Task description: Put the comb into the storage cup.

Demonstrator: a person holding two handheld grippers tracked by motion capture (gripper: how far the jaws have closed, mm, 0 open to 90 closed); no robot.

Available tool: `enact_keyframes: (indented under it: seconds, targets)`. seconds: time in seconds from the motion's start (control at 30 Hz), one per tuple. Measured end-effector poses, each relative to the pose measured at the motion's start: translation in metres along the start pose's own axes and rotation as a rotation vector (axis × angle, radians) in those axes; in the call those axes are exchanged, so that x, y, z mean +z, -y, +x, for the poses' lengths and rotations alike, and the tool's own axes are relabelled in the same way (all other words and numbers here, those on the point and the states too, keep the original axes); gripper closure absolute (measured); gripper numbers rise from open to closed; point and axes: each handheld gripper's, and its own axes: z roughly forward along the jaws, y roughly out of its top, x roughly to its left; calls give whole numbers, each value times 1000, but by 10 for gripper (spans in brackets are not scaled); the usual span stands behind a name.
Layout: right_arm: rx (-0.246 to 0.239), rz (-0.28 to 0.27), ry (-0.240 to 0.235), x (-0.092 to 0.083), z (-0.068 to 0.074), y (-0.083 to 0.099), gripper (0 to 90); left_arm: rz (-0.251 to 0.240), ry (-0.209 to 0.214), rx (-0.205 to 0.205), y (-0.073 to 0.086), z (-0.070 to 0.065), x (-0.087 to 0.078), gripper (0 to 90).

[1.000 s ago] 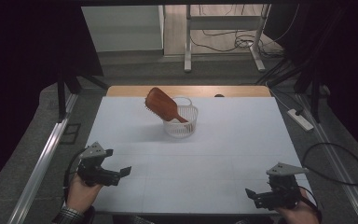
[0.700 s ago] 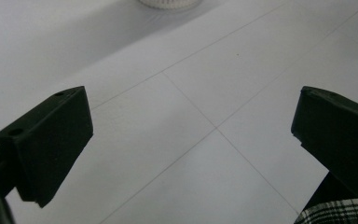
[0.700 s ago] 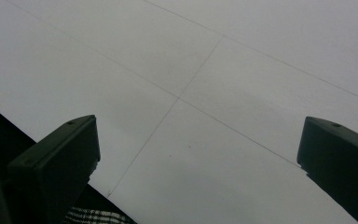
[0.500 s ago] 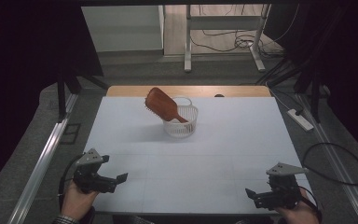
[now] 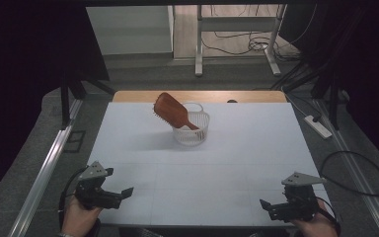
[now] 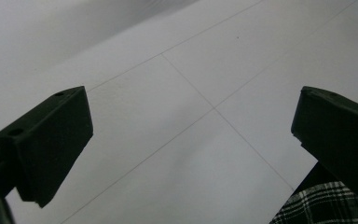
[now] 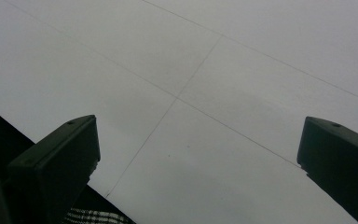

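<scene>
A brown wooden hairbrush (image 5: 171, 112) leans handle-down in a small white basket (image 5: 193, 132) at the back middle of the white table (image 5: 246, 148), its head sticking out up and to the left. My left gripper (image 5: 120, 194) is held over the near left corner, open and empty. Seen from its own camera, the left gripper (image 6: 191, 116) has wide-apart jaws over bare table. My right gripper (image 5: 268, 209) is at the near right edge, also open, and the right gripper (image 7: 198, 135) has nothing between its jaws. Both are far from the basket.
A metal rail (image 5: 44, 168) runs along the table's left side. On the floor to the right lie a power strip (image 5: 318, 126) and a looped cable (image 5: 355, 173). Plaid cloth (image 6: 321, 205) shows under the near table edge.
My left gripper has drawn back toward the near edge and slightly left. The right gripper, the brush and the basket have stayed put.
</scene>
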Motion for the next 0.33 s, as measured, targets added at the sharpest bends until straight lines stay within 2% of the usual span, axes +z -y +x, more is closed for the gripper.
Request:
enact_keyframes:
  seconds: [0.2,0.33]
  targets:
    - [2,0,3,0,0,0,0,36,-15,6,1,-3,-1,0]
    - [1,0,6,0,0,0,0,32,-10,1,1,-3,-1,0]
